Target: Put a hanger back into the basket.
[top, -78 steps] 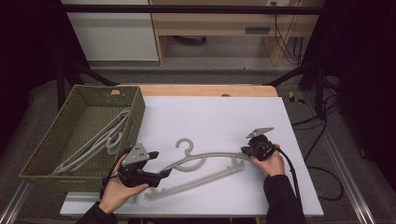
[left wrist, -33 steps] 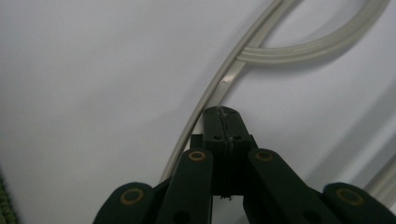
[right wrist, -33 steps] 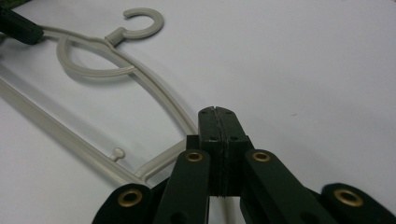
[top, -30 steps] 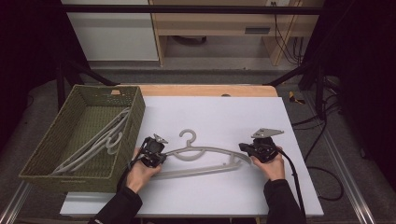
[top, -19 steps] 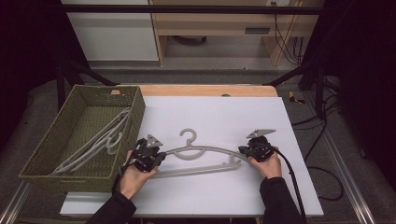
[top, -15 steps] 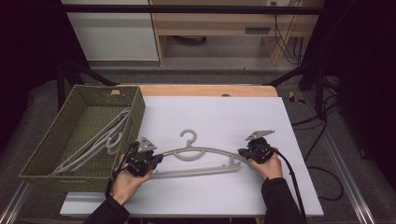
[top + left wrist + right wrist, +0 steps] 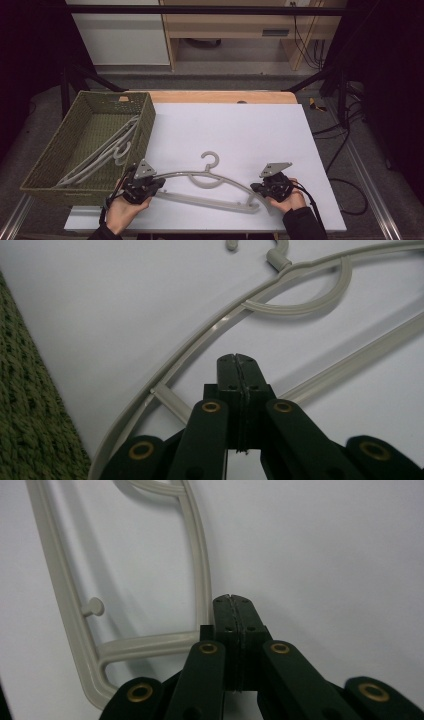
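Note:
A pale grey plastic hanger (image 7: 204,200) lies on the white table top (image 7: 230,125), hook pointing away from me. My left gripper (image 7: 156,184) sits at the hanger's left end, beside the basket. In the left gripper view the hanger (image 7: 200,345) curves past the left gripper (image 7: 237,360), whose jaws are pressed together with nothing between them. My right gripper (image 7: 256,189) is at the hanger's right end. In the right gripper view the right gripper (image 7: 232,600) is shut, the hanger (image 7: 197,555) arm running just left of its tip. Whether either tip touches the hanger is unclear.
A green woven basket (image 7: 148,117) stands at the table's left edge with other grey hangers (image 7: 107,150) inside; its wall (image 7: 25,415) is close to the left gripper. A wooden strip (image 7: 220,96) runs along the table's far edge. Cables (image 7: 345,135) lie on the floor at the right.
The hanger has slid left toward the basket and tilted, its right end nearer the table's front. My left gripper moved left and toward me; the right gripper followed slightly.

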